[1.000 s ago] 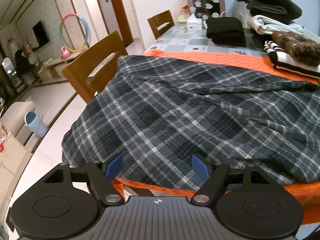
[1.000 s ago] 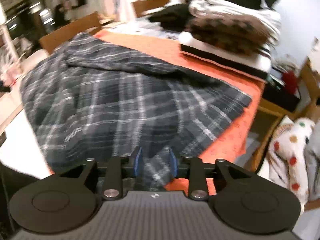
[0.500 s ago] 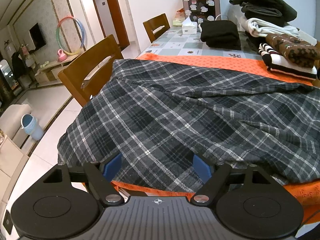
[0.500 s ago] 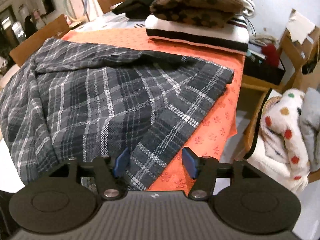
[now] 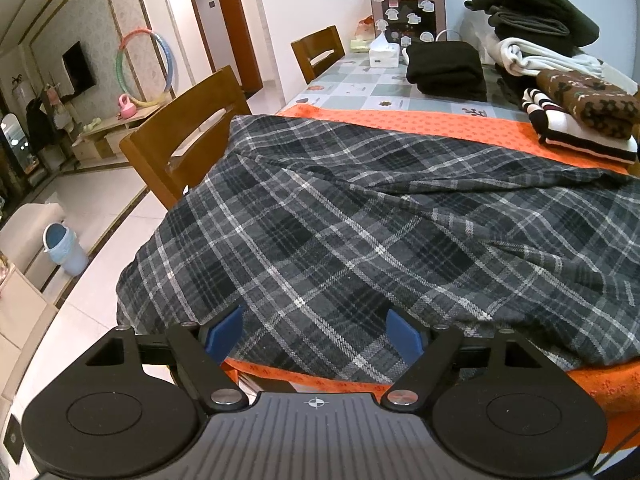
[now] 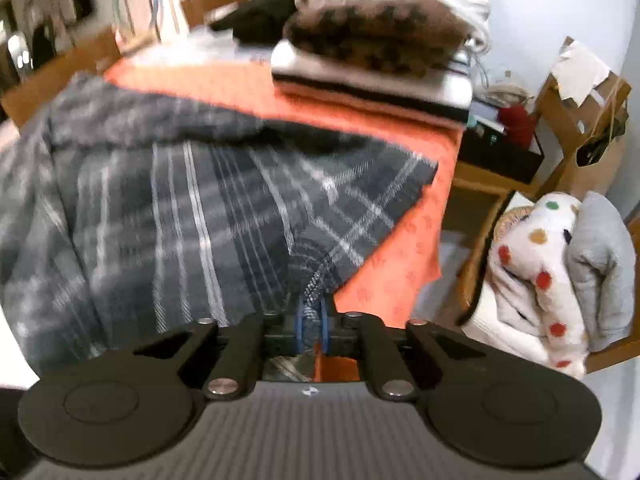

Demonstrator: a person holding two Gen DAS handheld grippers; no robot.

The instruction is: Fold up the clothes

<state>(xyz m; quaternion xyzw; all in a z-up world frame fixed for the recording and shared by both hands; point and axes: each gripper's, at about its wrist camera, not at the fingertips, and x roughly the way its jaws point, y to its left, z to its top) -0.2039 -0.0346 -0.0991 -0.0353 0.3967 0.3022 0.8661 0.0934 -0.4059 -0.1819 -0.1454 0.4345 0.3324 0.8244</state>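
The right gripper [image 6: 310, 326] is closing its jaws on a bunched edge of the plaid garment [image 5: 360, 220] — the blurred view seems to show cloth pinched between the pads. The left gripper [image 5: 314, 334] stands wide apart, grasping nothing, over the garment's near hem. The garment lies spread across the orange cloth [image 5: 420, 126] on the table, beside the stacked folded clothes [image 5: 576, 120].

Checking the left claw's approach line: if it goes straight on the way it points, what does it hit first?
Most likely the plaid garment just ahead of the open left claw, near its front hem over the orange cloth. Depth is hard to judge.
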